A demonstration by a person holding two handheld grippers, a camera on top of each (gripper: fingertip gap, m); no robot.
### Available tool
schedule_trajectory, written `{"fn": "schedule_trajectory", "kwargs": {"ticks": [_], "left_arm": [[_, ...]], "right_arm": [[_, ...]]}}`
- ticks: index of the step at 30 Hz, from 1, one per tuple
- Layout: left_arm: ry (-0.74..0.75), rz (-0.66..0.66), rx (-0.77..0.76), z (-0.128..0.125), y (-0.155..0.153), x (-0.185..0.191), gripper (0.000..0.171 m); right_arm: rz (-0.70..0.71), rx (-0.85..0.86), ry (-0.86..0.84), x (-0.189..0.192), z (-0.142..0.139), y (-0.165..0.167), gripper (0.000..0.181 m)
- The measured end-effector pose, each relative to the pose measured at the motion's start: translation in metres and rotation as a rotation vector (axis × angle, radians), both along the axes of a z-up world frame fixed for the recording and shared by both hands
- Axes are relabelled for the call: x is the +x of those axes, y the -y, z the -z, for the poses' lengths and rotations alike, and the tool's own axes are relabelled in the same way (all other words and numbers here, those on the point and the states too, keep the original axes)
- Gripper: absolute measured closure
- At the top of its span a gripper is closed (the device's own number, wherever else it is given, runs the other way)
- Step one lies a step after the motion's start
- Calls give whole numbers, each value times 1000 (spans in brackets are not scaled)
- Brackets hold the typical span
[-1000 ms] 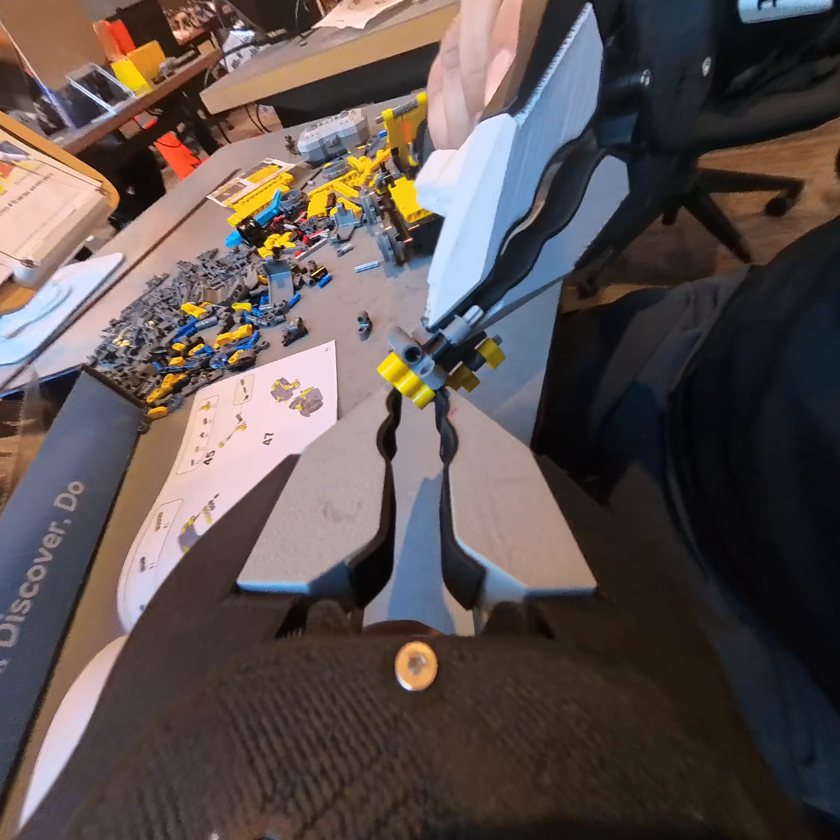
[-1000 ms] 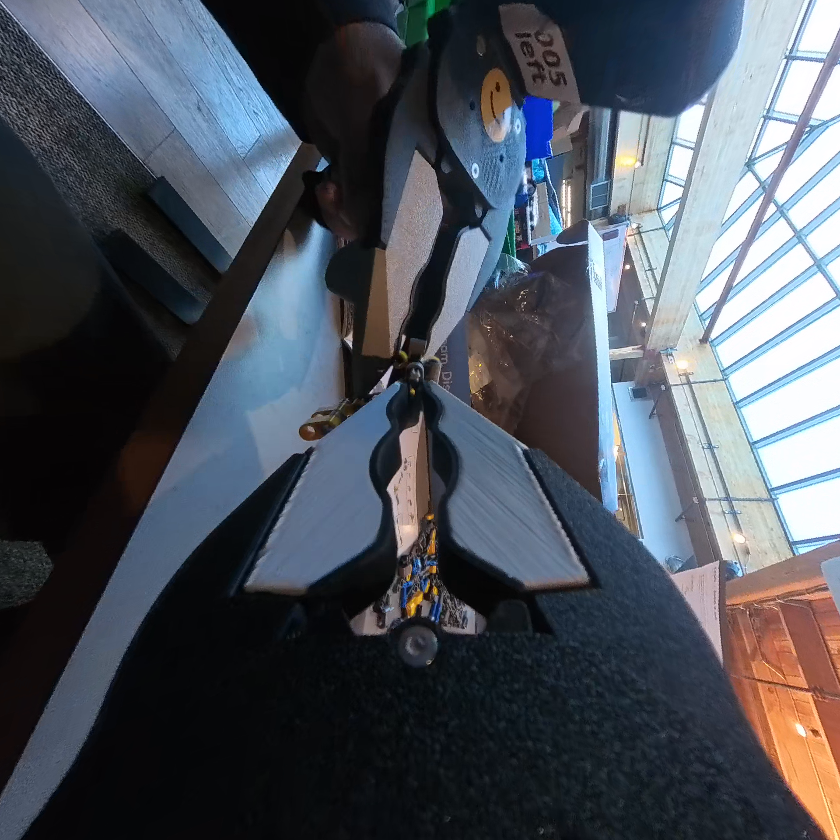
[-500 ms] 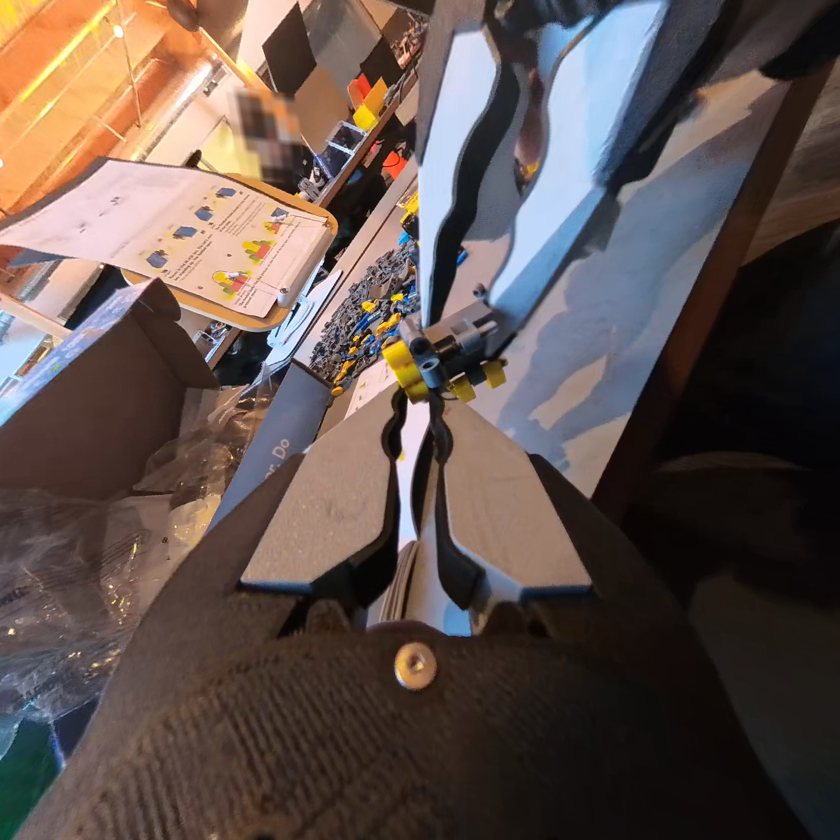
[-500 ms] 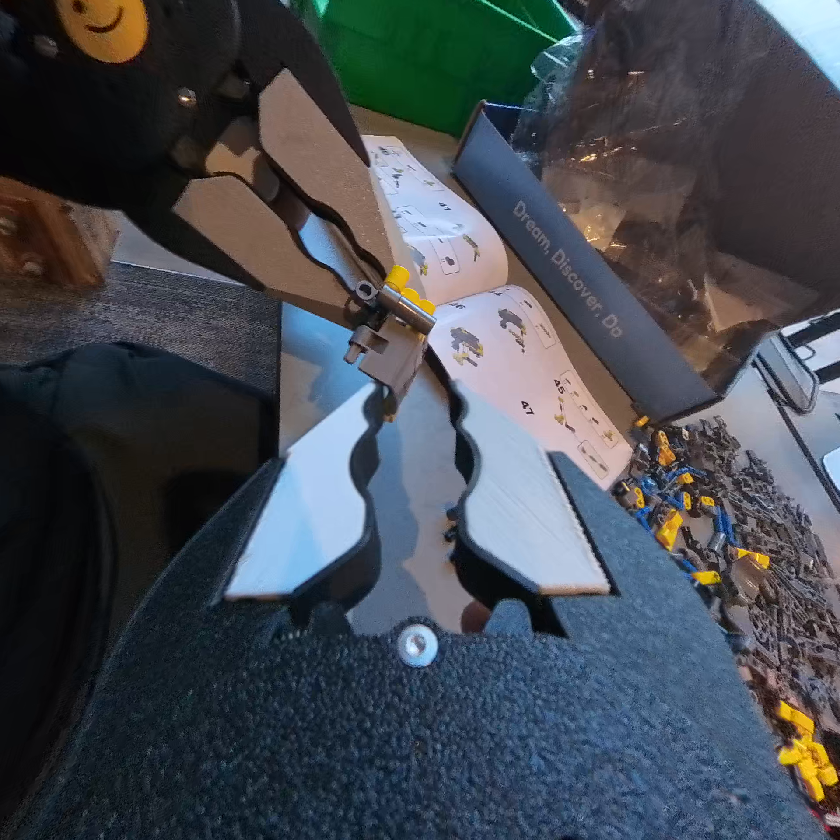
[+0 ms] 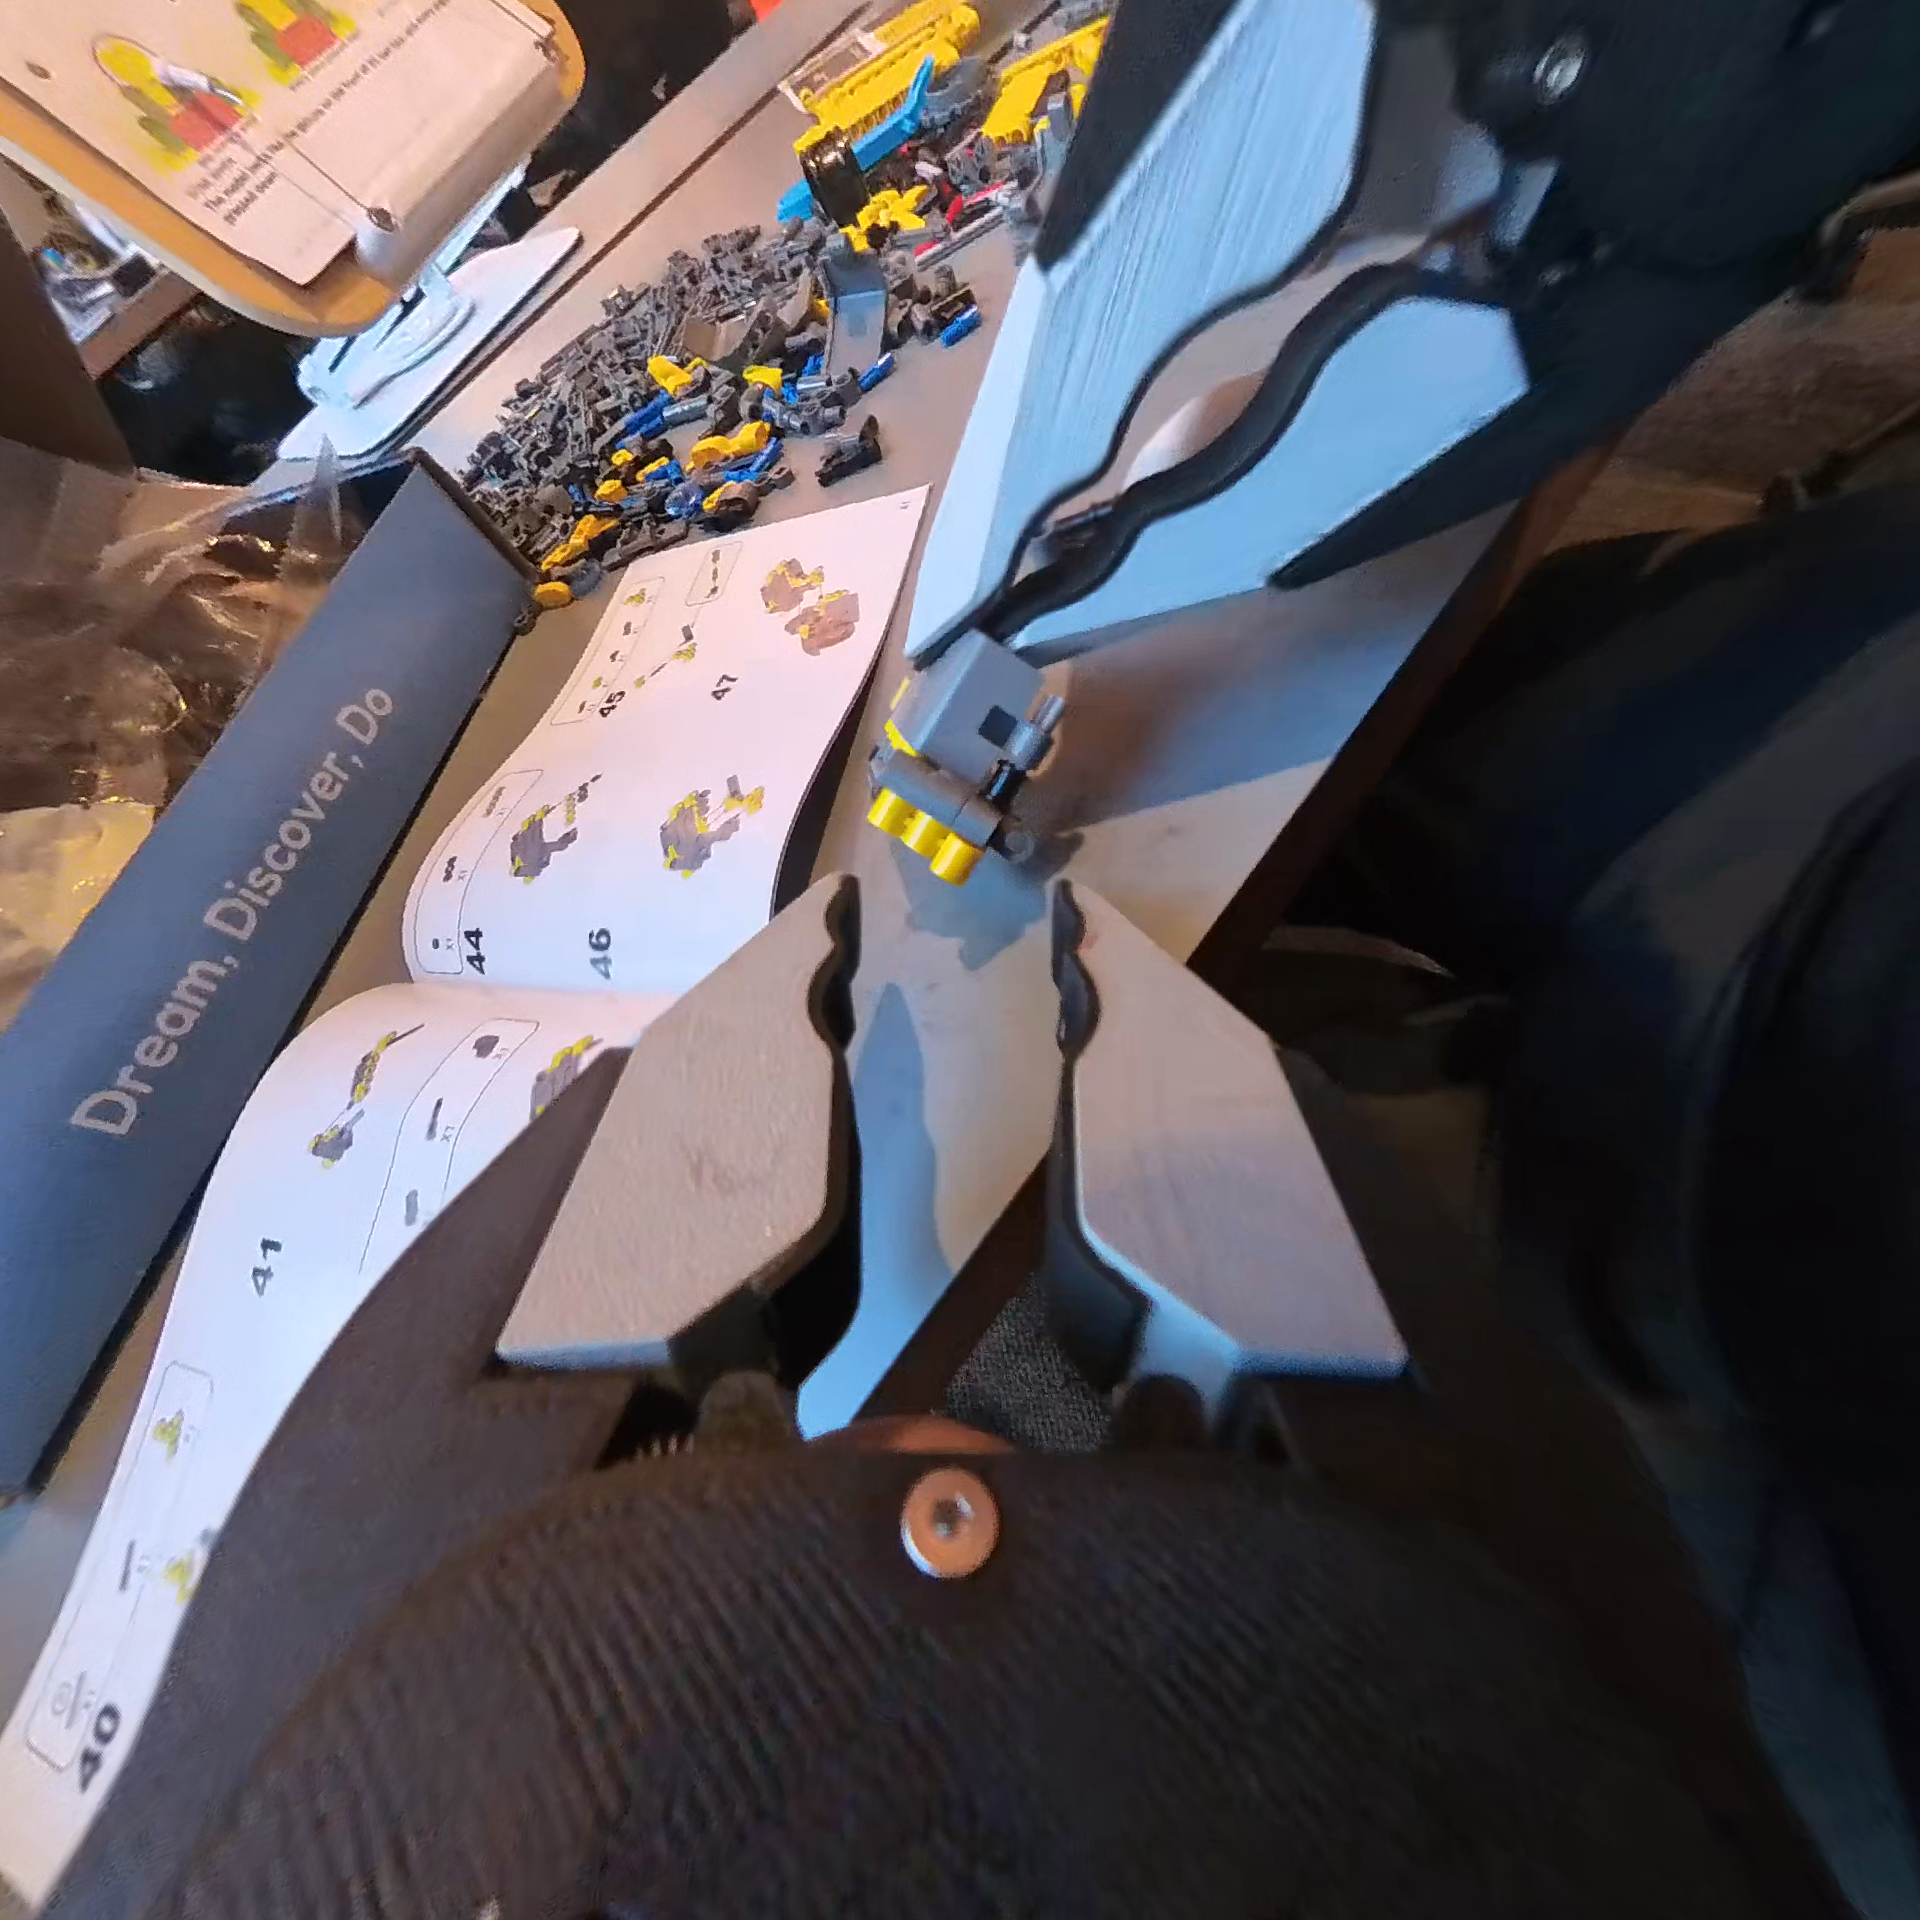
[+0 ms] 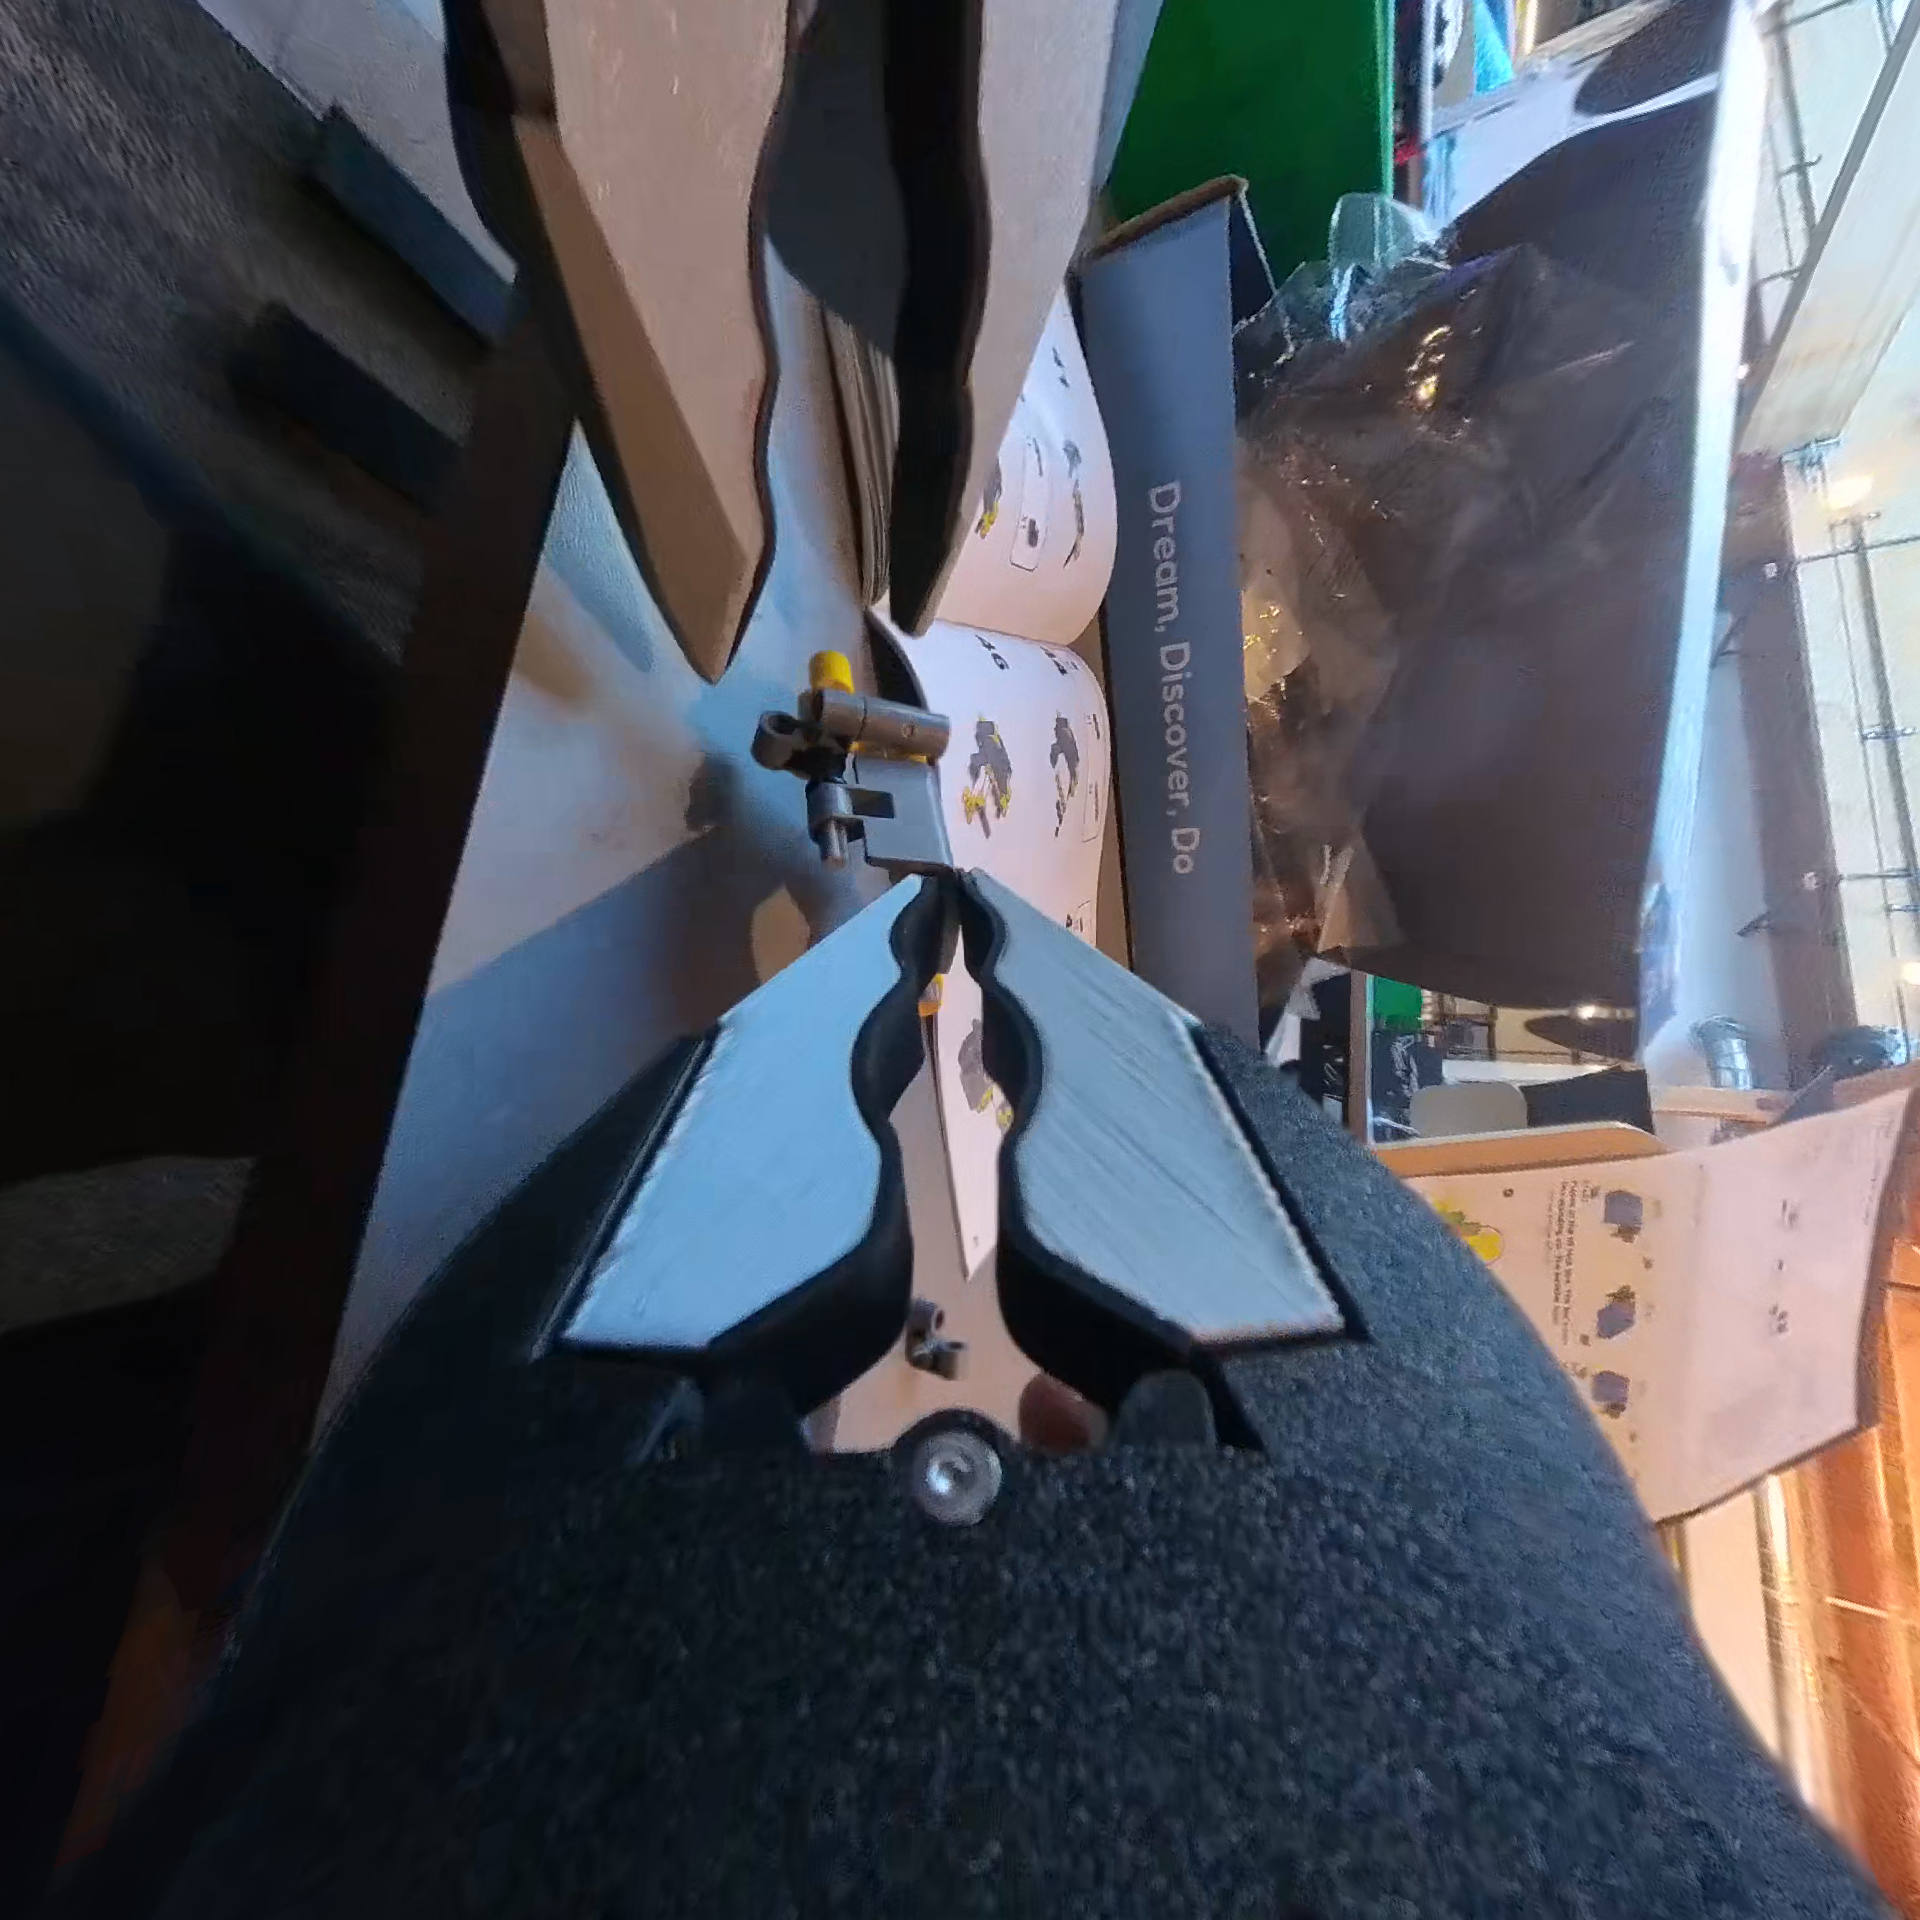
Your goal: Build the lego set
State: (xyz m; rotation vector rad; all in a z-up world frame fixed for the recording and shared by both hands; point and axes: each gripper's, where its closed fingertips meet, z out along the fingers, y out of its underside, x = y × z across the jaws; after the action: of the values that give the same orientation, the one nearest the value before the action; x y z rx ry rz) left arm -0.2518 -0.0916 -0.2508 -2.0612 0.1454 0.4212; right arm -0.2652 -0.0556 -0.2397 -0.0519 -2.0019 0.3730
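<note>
The right hand-held gripper (image 6: 943, 883) has its two grey fingers pressed together on the corner of a small grey-and-yellow toy-brick assembly (image 6: 878, 774), holding it just above the grey table (image 5: 1174, 727), close to that table's dark front edge (image 5: 1340, 748). The left hand-held gripper (image 5: 951, 899) stands with its fingers spread, empty, its tips just short of the assembly and not touching it; a narrow strip of bare table shows between the two grippers.

Beyond the front edge the surface drops away to dark floor and dark cloth on the right of the left wrist view. On the other side the open white instruction booklet (image 5: 665, 748) lies just beside the assembly, its curled page edge rising near the left gripper's left finger. Past the booklet a long dark-grey cardboard box flap bearing pale lettering (image 5: 249, 894) runs along the table and walls off that side, with crumpled clear plastic bags (image 6: 1455, 582) behind it. Farther along the table lies a loose heap of small grey, blue and yellow brick parts (image 5: 686, 447), well apart from both grippers, and beyond it a partly built yellow and blue model (image 5: 904, 114). A printed sheet on a wooden board with a metal stand (image 5: 343, 197) stands at the far left.

The assembly is a flat grey block with a row of round yellow pegs (image 5: 925, 836) on one side and thin grey pins and a black connector on the other.
</note>
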Motion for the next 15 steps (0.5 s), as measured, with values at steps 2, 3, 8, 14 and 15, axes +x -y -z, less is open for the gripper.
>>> {"fn": "schedule_trajectory", "kwargs": {"ticks": [2,3,8,14,15], "left_arm": [[16,-3,5,1,1,0,136],[23,-3,4,2,1,-1,136],[77,-8,-1,9,2,-3,136],[121,-8,-10,15,4,-4,136],[122,-9,-8,15,4,-4,136]], "right_arm": [[4,17,15,-4,5,-2,178],[7,17,27,-5,9,-2,177],[32,12,86,-7,21,-6,163],[46,-14,94,-8,18,-8,162],[50,-22,96,-8,17,-9,163]]}}
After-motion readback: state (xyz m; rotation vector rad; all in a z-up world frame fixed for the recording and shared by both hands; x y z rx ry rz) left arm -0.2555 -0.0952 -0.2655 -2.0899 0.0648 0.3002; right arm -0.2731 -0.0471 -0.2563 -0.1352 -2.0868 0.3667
